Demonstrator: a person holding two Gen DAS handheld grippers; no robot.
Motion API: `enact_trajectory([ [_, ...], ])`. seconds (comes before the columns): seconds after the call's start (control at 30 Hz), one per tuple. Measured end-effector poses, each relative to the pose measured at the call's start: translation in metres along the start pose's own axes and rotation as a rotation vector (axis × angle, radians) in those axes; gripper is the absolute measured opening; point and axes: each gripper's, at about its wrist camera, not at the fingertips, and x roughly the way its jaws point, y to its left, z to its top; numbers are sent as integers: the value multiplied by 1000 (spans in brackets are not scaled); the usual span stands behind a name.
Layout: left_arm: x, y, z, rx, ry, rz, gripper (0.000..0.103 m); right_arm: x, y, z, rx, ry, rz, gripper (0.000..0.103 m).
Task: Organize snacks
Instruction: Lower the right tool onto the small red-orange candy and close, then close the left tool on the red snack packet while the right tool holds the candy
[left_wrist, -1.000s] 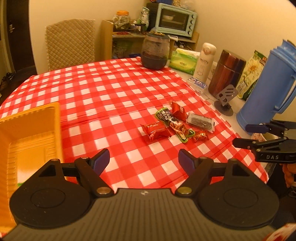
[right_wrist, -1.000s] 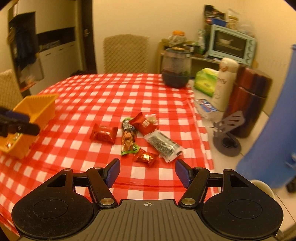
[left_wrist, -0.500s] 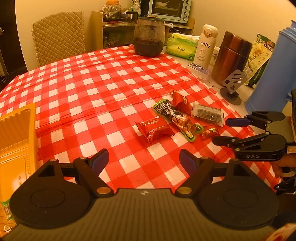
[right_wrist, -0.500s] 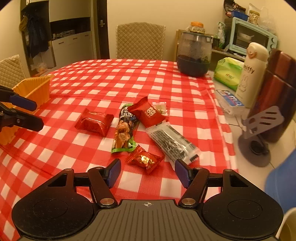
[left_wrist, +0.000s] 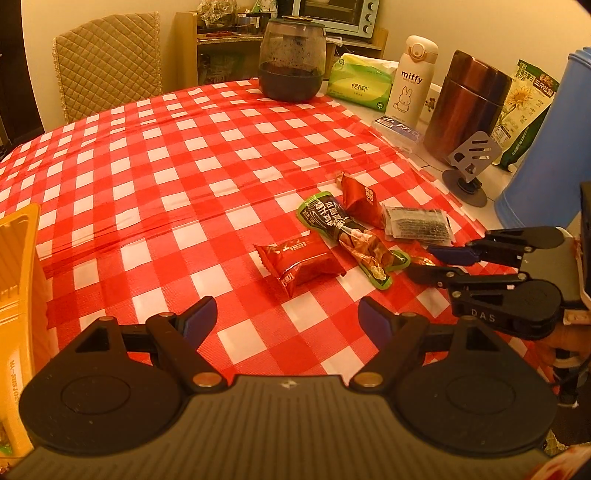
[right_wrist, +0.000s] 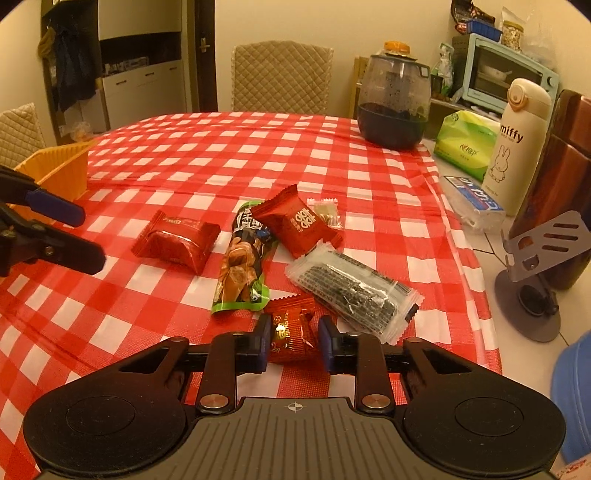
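Several snacks lie on the red checked tablecloth (right_wrist: 221, 147). My right gripper (right_wrist: 291, 341) has its fingers closed against both sides of a small red-gold candy (right_wrist: 291, 328). Beyond it lie a green-black snack bar (right_wrist: 242, 262), a red packet (right_wrist: 175, 243), a red pouch (right_wrist: 297, 221), a clear dark-filled pack (right_wrist: 354, 288) and a tiny clear sachet (right_wrist: 327, 212). My left gripper (left_wrist: 286, 319) is open and empty, above the cloth just short of the red packet (left_wrist: 301, 260). The orange basket (left_wrist: 18, 295) is at its left.
Along the right edge stand a dark glass jar (right_wrist: 393, 103), green tissue pack (right_wrist: 465, 144), white miffy flask (right_wrist: 517, 144), brown canister (left_wrist: 467, 105), grey phone stand (right_wrist: 535, 280) and blue jug (left_wrist: 546, 155). Quilted chairs (right_wrist: 282, 75) stand at the far side.
My right gripper moved forward and down onto the small candy and narrowed its fingers around it. My left gripper moved right, away from the basket toward the snacks, staying open.
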Motion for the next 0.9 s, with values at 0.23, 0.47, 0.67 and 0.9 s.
enact_trajectory([
  [0.23, 19, -6, 8, 67, -25, 22, 81, -16, 1, 2, 54, -29, -12, 24],
  [0.47, 50, -19, 17, 241, -27, 109, 78, -26, -1, 3, 114, -46, -18, 24],
  [0.67, 67, -32, 20, 371, -32, 98, 74, -28, -2, 0, 142, -44, -19, 24],
  [0.9, 73, -33, 19, 338, -4, 30, 41, -31, 0, -1, 164, -42, -16, 24],
])
